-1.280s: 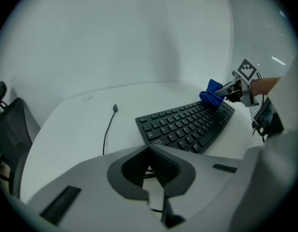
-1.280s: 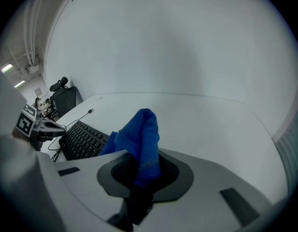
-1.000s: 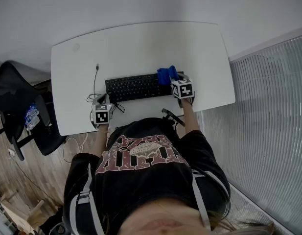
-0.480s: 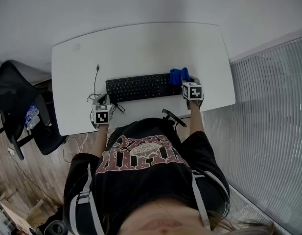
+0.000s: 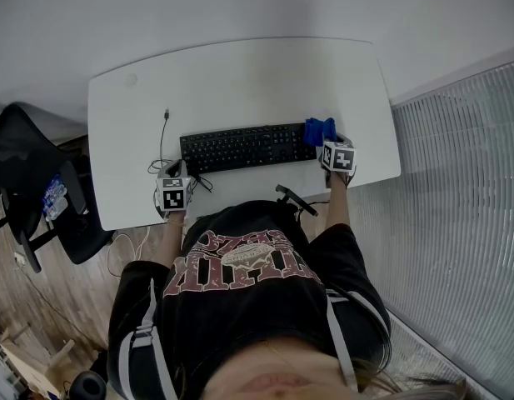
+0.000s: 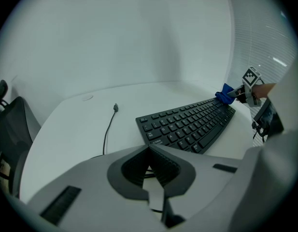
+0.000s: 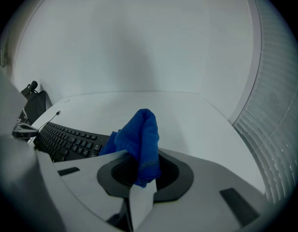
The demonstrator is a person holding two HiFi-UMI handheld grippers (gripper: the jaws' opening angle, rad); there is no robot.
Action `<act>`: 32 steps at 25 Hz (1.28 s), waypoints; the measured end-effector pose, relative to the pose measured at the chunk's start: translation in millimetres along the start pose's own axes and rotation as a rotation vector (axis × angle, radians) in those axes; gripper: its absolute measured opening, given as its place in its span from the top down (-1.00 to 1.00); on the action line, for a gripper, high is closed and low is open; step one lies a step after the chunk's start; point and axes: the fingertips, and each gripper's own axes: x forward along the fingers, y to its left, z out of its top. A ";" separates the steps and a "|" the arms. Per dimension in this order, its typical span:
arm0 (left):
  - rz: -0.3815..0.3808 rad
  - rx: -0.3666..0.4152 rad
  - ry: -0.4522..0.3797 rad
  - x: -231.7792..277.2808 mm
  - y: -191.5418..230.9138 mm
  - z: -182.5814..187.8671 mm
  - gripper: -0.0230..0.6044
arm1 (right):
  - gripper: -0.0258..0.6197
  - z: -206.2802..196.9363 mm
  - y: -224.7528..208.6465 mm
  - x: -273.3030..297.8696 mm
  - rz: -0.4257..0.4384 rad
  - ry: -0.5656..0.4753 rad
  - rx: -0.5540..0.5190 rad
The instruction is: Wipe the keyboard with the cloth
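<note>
Cloth (image 7: 139, 139), blue and bunched, sits clamped between the jaws of the right gripper (image 7: 141, 185) at the right end of the black keyboard (image 5: 240, 148), seemingly touching it. The left gripper (image 6: 149, 166), jaws together and empty, hangs by the near-left corner of the keyboard.

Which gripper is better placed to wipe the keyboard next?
The right gripper: its jaws are shut on the blue cloth at the keyboard's right end. The left gripper, jaws shut, has no cloth.

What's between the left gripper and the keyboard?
Just a loop of black cable on bare white desk, seen in the head view beside the left gripper; nothing else before the keyboard.
</note>
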 end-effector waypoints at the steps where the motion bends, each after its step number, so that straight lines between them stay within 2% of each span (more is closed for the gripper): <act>1: 0.000 -0.001 0.001 -1.2 -0.2 0.5 0.82 | 0.72 -1.1 -2.6 -1.8 -0.012 0.001 0.010; 4: -0.001 0.003 -0.003 -1.9 -1.1 3.0 0.82 | 0.72 -0.2 -6.7 -6.6 -0.028 -0.013 0.031; 8: -0.004 -0.001 -0.005 -3.3 -3.6 3.8 0.82 | 0.72 15.8 3.9 -19.7 0.019 -0.078 0.066; 12: -0.005 -0.006 -0.009 -4.6 -3.4 6.3 0.82 | 0.72 45.4 37.4 -38.8 0.089 -0.131 0.035; 15: -0.005 -0.003 -0.021 -5.0 -2.7 9.6 0.82 | 0.72 70.4 76.3 -51.5 0.170 -0.168 -0.032; 18: -0.012 -0.012 -0.015 -4.5 -6.0 7.3 0.82 | 0.72 91.7 127.7 -65.9 0.287 -0.192 -0.131; 21: -0.020 -0.020 -0.024 -5.8 -5.4 8.4 0.82 | 0.72 106.6 196.5 -78.6 0.458 -0.200 -0.217; 26: -0.032 -0.041 -0.038 -6.6 -0.9 10.1 0.82 | 0.72 112.9 309.1 -88.8 0.697 -0.193 -0.350; 32: -0.046 -0.047 -0.038 -8.0 -0.5 9.9 0.82 | 0.72 100.0 408.4 -95.7 0.913 -0.143 -0.399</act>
